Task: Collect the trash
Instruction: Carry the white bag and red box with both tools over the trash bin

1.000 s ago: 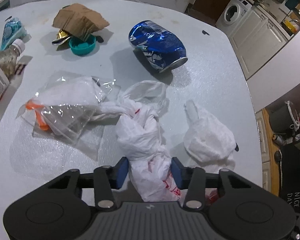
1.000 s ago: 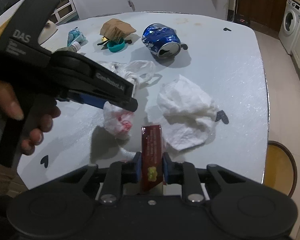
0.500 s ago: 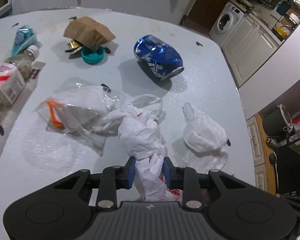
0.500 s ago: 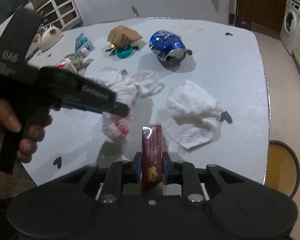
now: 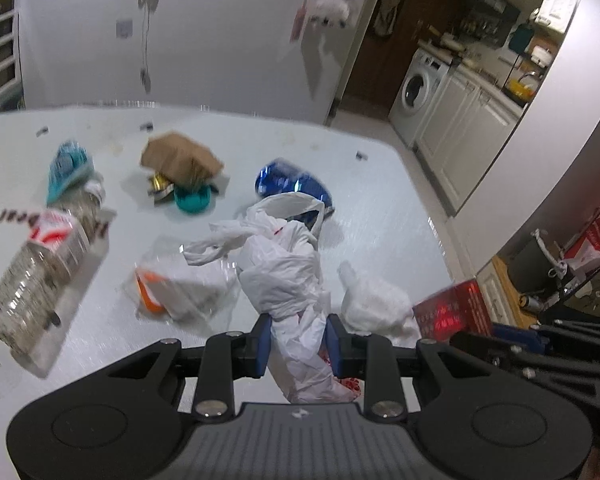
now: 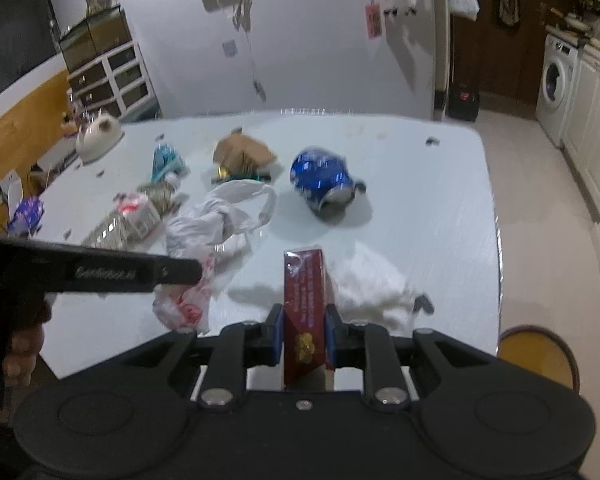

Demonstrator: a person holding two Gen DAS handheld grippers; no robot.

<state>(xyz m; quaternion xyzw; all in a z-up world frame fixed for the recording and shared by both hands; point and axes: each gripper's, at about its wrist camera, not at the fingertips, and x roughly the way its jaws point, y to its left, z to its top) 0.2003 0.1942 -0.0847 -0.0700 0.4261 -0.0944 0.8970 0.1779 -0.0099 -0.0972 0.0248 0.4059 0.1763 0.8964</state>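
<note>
Over the near edge of the worktop [image 5: 380, 184], the left gripper [image 5: 299, 340] has its jaws clamped on a crumpled white plastic bag [image 5: 288, 264] with red print near its bottom. The bag hangs clear of the surface, one handle loop standing up in front of the crushed blue can [image 5: 290, 184]. From the right wrist view that same bag [image 6: 216, 220] dangles from the left gripper [image 6: 180, 272], with a hand [image 6: 16, 344] on the grip at the left edge. The right gripper [image 6: 303, 334] has its jaws narrow and pressed on a dark red carton [image 6: 305, 300] that stands upright between them.

On the pale, speckled worktop a wad of white tissue [image 5: 374, 300] lies near the front right corner. Toward the middle sit a clear wrapper with an orange piece [image 5: 172, 284], a teal lid [image 5: 193, 200] and folded brown paper [image 5: 180, 158]. Along the left side lie a clear plastic bottle [image 5: 40, 272] and a teal packet [image 5: 66, 168].

Beyond the right edge there is open floor, white cabinets and a washing machine [image 6: 556, 80]. A yellow stool [image 6: 536, 356] sits just off the front right corner. The far edge meets a pale wall.
</note>
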